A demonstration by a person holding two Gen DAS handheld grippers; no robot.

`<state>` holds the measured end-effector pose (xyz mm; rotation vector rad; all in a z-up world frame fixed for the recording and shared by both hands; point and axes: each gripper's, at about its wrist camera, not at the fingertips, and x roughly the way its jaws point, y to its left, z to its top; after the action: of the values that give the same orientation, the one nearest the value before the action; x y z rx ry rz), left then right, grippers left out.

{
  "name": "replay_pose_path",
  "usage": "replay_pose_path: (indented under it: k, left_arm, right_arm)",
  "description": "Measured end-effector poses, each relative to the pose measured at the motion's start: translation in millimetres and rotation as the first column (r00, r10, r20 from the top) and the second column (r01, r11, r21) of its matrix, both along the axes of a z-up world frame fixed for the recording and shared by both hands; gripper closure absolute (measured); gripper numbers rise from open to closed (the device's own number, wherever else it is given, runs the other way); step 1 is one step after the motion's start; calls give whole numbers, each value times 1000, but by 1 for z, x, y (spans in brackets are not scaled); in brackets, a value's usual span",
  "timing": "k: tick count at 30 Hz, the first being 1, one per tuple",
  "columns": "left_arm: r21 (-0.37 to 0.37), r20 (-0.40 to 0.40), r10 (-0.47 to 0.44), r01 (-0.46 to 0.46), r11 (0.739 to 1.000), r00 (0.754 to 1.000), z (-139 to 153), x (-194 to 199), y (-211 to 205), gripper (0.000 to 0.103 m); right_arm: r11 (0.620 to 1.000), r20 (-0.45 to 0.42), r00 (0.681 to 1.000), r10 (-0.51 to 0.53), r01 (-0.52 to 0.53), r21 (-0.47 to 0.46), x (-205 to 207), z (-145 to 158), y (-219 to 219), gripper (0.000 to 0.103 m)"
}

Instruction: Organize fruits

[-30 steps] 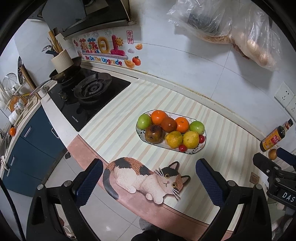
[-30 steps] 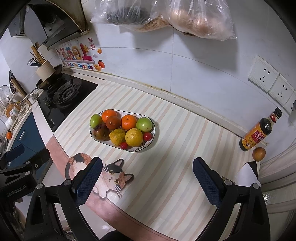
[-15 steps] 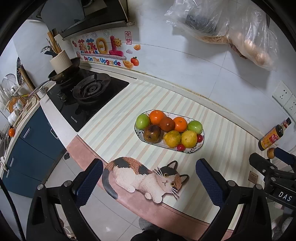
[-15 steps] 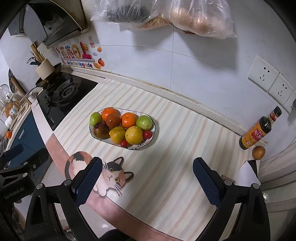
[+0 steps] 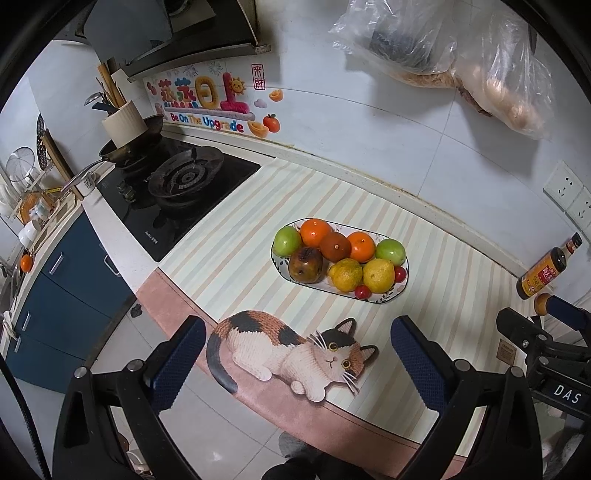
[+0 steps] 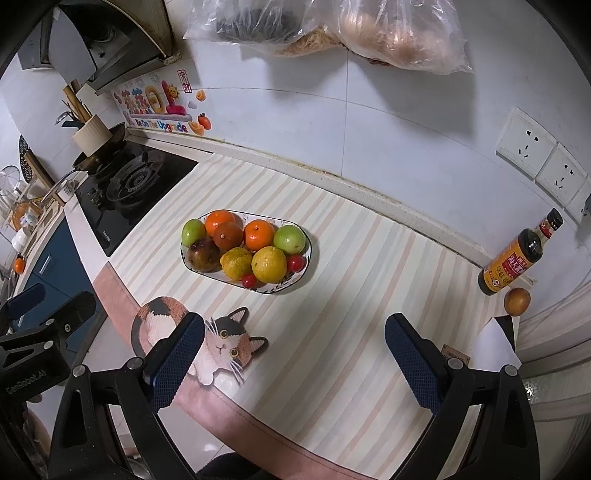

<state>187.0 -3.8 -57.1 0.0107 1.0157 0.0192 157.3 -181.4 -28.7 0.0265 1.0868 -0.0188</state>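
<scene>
An oval patterned plate [image 5: 400,290] [image 6: 301,275] sits mid-counter on the striped mat, piled with green apples, oranges, yellow citrus, a dark brown fruit and small red tomatoes. One brown round fruit [image 6: 517,301] lies alone at the right beside a sauce bottle [image 6: 517,258]. My left gripper [image 5: 297,350] is open and empty, above the counter's front edge near the cat print. My right gripper [image 6: 293,349] is open and empty, right of the left one, well short of the plate.
A gas hob [image 5: 177,192] with a pan [image 5: 129,147] is at the left. Plastic bags [image 6: 332,33] hang on the tiled wall. Wall sockets [image 6: 543,162] are at the right. A white paper [image 6: 495,347] lies at the counter's right end.
Both grippers have drifted slightly back and up; the plate sits a little higher in both views. Nothing was picked up or moved.
</scene>
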Motion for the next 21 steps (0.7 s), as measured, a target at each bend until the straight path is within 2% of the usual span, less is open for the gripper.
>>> replay_pose_path:
  k: [21]
  left_arm:
    - [4,13,0,0,1000,1000,5,-7,-2,0]
  right_arm:
    - [1000,5,1000,1,-1,13,-6,4,-4,3]
